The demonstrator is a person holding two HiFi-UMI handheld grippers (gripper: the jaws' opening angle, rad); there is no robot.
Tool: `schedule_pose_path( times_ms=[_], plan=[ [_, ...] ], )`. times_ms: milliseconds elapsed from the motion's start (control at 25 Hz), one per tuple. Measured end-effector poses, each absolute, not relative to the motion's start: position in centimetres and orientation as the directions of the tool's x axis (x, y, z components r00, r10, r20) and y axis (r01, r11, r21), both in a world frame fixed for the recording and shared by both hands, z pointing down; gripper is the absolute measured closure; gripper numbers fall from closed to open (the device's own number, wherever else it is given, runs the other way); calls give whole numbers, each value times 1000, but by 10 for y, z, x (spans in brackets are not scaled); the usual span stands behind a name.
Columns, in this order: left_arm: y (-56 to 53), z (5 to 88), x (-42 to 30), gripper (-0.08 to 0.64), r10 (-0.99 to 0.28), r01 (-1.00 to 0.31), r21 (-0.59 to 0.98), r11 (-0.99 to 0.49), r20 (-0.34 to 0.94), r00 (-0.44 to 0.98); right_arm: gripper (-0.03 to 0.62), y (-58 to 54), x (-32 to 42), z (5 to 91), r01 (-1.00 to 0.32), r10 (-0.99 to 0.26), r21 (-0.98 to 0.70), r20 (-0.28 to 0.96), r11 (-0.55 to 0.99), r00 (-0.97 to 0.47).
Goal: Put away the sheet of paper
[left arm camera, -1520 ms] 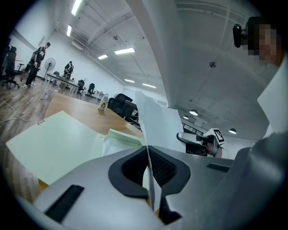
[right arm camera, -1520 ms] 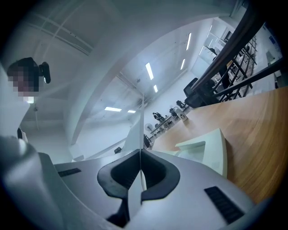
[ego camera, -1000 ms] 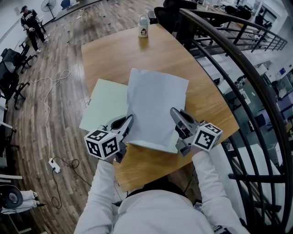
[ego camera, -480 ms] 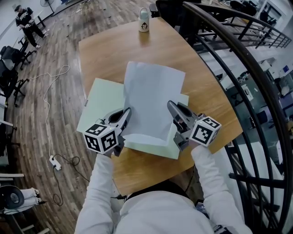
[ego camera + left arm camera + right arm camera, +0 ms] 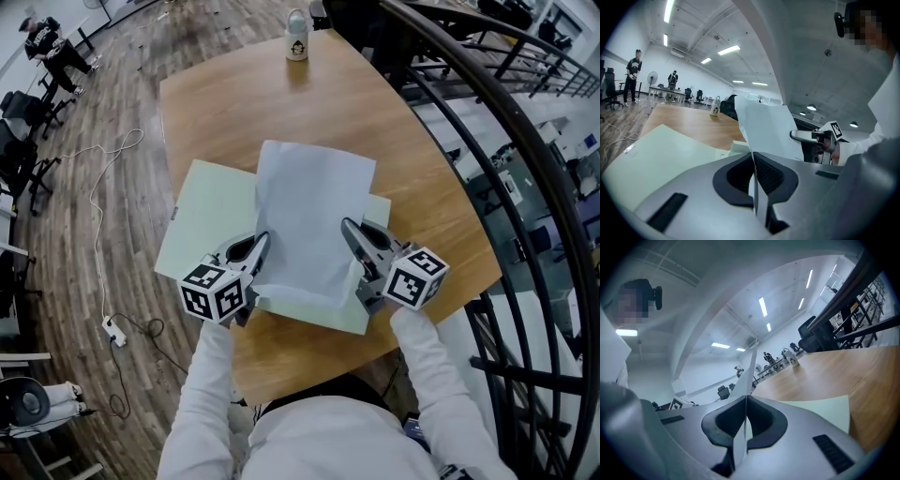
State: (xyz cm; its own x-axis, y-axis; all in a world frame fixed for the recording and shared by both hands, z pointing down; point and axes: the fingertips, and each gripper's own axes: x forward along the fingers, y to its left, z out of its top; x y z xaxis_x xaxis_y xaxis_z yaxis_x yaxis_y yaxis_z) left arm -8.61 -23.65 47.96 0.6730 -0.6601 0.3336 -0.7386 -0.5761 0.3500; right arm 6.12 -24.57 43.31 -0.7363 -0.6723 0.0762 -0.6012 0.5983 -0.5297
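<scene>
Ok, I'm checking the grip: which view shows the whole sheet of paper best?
The head view: the whole sheet of paper shows, pinched at its near corners by the left gripper and right gripper. Each gripper view shows only part of it, clamped between shut jaws.

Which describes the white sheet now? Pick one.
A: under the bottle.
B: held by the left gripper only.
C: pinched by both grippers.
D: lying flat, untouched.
C: the left gripper and right gripper each clamp an edge of the white sheet.
</scene>
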Motion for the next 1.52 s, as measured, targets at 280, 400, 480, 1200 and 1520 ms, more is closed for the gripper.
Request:
schedule_pose_path(
  times_ms=[280, 400, 480, 1200, 1520],
  plan=[
    [-229, 496, -84, 543, -624, -733, 345, -586, 385, 680, 565, -239, 55, 452, -625, -648, -502, 157, 598, -745],
    [-225, 504, -85, 543, -614, -739, 348, -578, 411, 674, 565, -236, 54, 459, -640, -639, -487, 197, 595, -744],
    [-222, 508, -85, 543, -609, -741, 349, -573, 424, 671, 565, -233, 53, 465, -652, -634, -471, 226, 594, -740],
    [-200, 530, -85, 543, -527, -715, 389, -581, 489, 695, 563, -215, 48, 490, -723, -623, -386, 369, 573, -690],
    [-198, 535, -80, 543, -495, -695, 395, -600, 499, 711, 558, -209, 54, 498, -761, -628, -322, 432, 563, -648]
  ],
)
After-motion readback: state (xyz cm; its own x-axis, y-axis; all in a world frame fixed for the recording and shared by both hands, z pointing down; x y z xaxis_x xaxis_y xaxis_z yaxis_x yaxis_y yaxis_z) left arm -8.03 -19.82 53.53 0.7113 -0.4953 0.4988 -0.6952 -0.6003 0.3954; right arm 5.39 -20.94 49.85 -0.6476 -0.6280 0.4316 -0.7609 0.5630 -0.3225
